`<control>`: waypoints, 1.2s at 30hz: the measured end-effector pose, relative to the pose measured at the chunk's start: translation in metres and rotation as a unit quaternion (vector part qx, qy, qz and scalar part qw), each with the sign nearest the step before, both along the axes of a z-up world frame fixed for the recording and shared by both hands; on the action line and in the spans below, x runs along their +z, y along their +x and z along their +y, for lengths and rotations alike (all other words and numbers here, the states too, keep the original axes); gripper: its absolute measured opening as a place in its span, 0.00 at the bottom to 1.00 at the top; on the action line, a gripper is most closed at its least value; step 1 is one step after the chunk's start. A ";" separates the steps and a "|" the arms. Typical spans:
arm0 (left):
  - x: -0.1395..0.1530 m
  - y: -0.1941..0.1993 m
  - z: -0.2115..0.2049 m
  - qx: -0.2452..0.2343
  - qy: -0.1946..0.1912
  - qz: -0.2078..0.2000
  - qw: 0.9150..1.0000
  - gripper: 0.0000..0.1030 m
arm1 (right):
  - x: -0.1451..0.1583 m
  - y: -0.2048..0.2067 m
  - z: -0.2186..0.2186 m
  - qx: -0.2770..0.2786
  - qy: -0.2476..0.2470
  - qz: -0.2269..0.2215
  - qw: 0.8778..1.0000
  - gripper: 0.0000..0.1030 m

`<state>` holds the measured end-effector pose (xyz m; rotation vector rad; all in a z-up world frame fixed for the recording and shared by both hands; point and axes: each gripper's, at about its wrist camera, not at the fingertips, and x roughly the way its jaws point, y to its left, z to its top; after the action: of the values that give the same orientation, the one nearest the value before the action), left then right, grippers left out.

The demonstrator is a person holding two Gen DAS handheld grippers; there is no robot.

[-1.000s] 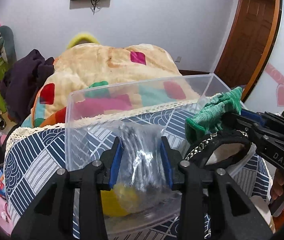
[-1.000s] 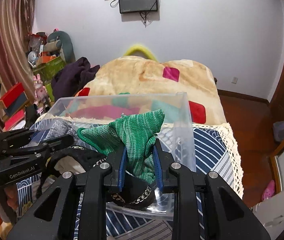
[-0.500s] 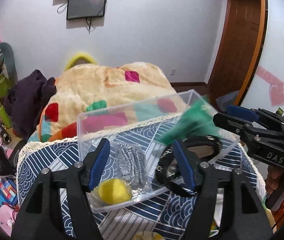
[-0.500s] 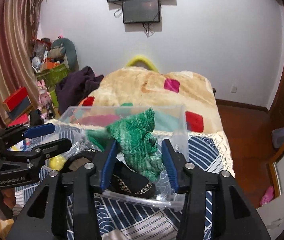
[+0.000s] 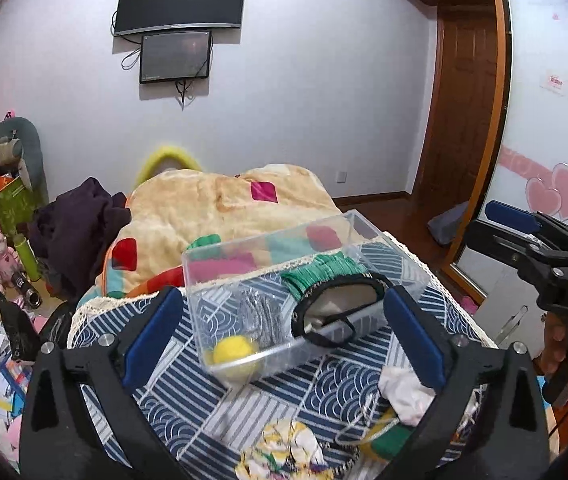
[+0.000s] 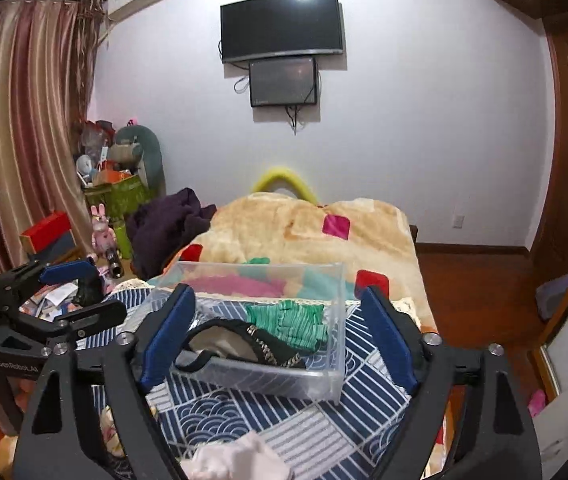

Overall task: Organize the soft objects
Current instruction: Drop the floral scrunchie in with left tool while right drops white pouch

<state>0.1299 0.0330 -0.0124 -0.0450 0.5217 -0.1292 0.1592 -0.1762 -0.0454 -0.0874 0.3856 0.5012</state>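
**Both grippers empty above bin**

L gripper (image 5: 284,336) and R gripper (image 6: 278,334): fingers wide apart, holding nothing, both raised over the clear bin (image 5: 399,256) on the blue-patterned cloth (image 5: 188,392).

Bin holds green cloth (image 6: 287,320) and black band (image 6: 244,340) w/ chain trim.

L view only: yellow ball (image 5: 232,353) and silver scrubber (image 5: 260,316) in bin; loose floral rag (image 5: 284,452) on near cloth.

R view only: curtain (image 6: 24,140).

Text: "DAS" on R gripper in L view, "GenRobot.AI" on L gripper in R view.
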 end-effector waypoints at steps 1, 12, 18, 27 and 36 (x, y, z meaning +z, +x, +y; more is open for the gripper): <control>-0.002 -0.004 0.001 -0.001 -0.002 0.003 1.000 0.99 | -0.001 -0.001 0.000 0.001 0.000 0.000 1.000 0.83; -0.056 -0.020 0.009 0.008 0.007 0.082 0.997 0.99 | -0.053 -0.013 -0.004 0.003 -0.023 0.063 0.998 0.83; -0.098 -0.021 0.011 0.006 0.003 0.137 0.991 0.99 | -0.083 -0.011 -0.004 0.007 -0.034 0.107 0.994 0.82; -0.141 -0.009 0.008 -0.011 -0.033 0.198 0.980 0.84 | -0.114 -0.015 -0.008 0.030 -0.022 0.163 0.986 0.66; -0.144 -0.007 0.008 -0.027 -0.046 0.200 0.978 0.47 | -0.124 -0.017 -0.010 0.055 -0.002 0.192 0.980 0.20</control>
<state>0.1225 0.0409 -0.1560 -0.1501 0.9189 -0.1987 0.1425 -0.1862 -0.1697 -0.0160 0.7622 0.6289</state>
